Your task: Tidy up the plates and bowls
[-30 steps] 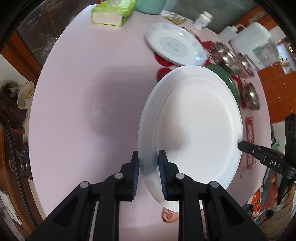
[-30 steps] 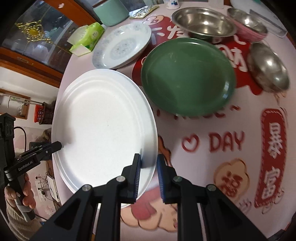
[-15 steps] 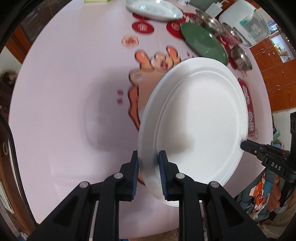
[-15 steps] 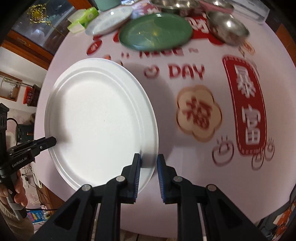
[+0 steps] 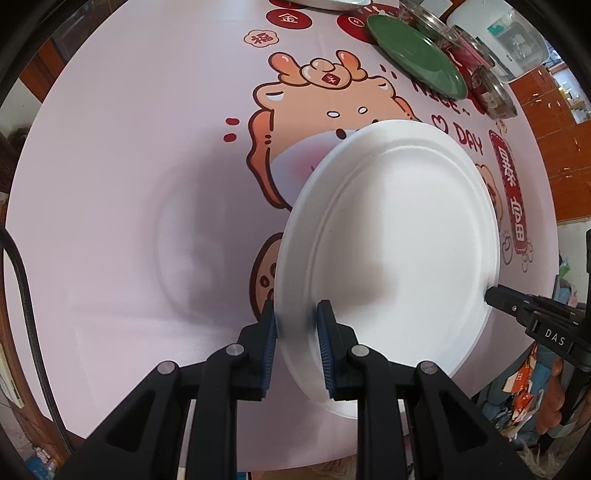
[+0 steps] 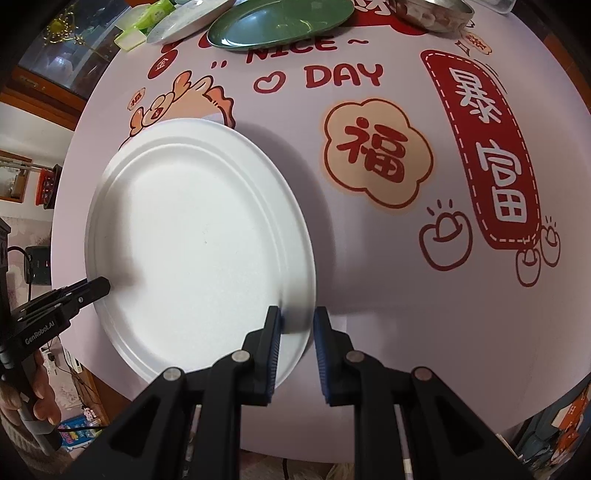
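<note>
A large round white foam plate (image 5: 399,236) hangs above the pink printed tablecloth (image 5: 129,184), pinched at opposite edges of its rim by two black handheld grippers. In the left wrist view, the left gripper (image 5: 297,332) clamps the rim at lower centre of the frame, jaws narrowed on it, while the right gripper (image 6: 297,328) does the same in its own view, each tool also showing at the far edge of the other's picture. The two-sided hold seems meant to keep the light, wide plate level and steady over the open near part of the table, apparently the spot where it is to be set down. At the top of both frames, well apart from the white plate, wait a round dark green plate (image 5: 413,55), a pale patterned plate (image 6: 188,18) and steel bowls (image 6: 432,11); the green plate looks likely to be stacked next, though that is only a guess.
</note>
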Demonstrator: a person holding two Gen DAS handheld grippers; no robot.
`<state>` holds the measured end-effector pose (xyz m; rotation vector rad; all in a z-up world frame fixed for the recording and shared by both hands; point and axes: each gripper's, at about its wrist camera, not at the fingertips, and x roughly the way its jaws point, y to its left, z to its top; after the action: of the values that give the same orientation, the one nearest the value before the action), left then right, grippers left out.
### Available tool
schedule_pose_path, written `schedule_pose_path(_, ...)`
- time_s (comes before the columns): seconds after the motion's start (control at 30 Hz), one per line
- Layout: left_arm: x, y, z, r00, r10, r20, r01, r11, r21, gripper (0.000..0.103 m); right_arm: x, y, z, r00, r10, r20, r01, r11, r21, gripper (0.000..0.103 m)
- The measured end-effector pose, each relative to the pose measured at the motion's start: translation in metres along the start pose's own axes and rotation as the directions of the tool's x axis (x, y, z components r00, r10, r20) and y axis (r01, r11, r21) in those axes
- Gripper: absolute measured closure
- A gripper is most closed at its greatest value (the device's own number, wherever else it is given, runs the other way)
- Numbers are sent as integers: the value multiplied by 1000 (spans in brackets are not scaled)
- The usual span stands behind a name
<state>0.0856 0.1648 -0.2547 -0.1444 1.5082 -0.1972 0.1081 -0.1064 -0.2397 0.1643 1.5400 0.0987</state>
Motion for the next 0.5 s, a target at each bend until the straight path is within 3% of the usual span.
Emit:
schedule_pose_path(0.3,7,3,-6,1000,26,-12,-26,1000,8,82,3,2,-3,1000,-16,3,16,1000,-16,85)
schedule_pose_path(0.5,7,-2,-7,999,49,6,-49,998,32,65,1,11,-9,999,-37,23,38,999,-36,85)
